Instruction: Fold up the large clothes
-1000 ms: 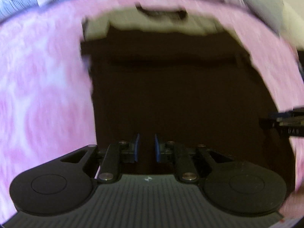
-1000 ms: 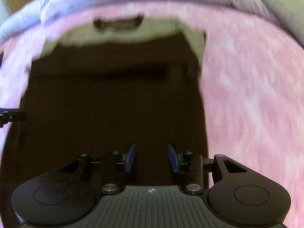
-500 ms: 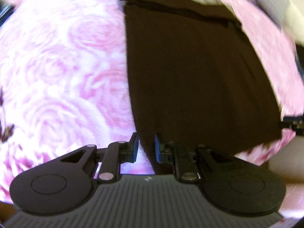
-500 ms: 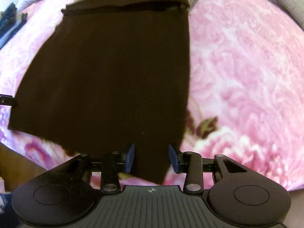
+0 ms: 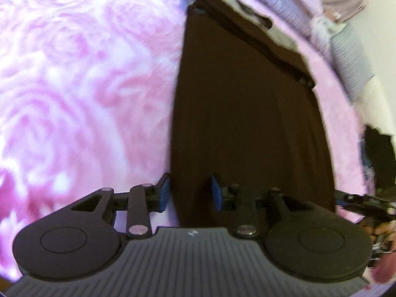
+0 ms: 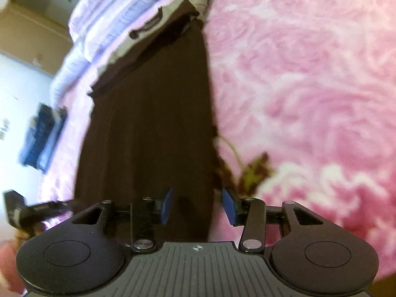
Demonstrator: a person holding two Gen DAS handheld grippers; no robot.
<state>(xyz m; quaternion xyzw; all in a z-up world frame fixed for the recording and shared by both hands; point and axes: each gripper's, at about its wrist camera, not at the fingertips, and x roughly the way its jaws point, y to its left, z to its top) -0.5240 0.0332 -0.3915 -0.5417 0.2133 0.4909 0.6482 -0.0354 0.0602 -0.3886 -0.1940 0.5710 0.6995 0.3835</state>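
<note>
A dark brown garment (image 5: 247, 113) lies flat and long on the pink rose blanket (image 5: 74, 86), with a pale grey part and a dark collar at its far end (image 6: 158, 22). My left gripper (image 5: 190, 193) hovers at the garment's near left corner. Its jaws are opening, and the cloth's left edge lies between the blue pads (image 5: 163, 193) without being pressed. My right gripper (image 6: 197, 205) is at the near right corner of the garment (image 6: 148, 123), jaws opening too, with the cloth's right edge between the unpressing pads (image 6: 229, 206).
Lilac striped bedding (image 6: 118, 7) lies beyond the garment's far end. A blue folded thing (image 6: 42, 136) sits off the blanket's left side. A leaf print (image 6: 252, 173) marks the blanket by the right corner. A hand (image 5: 381, 232) shows at the lower right.
Both grippers have drawn back along the garment to its near end and swung apart to the two corners. The left jaws have widened; the right ones slightly.
</note>
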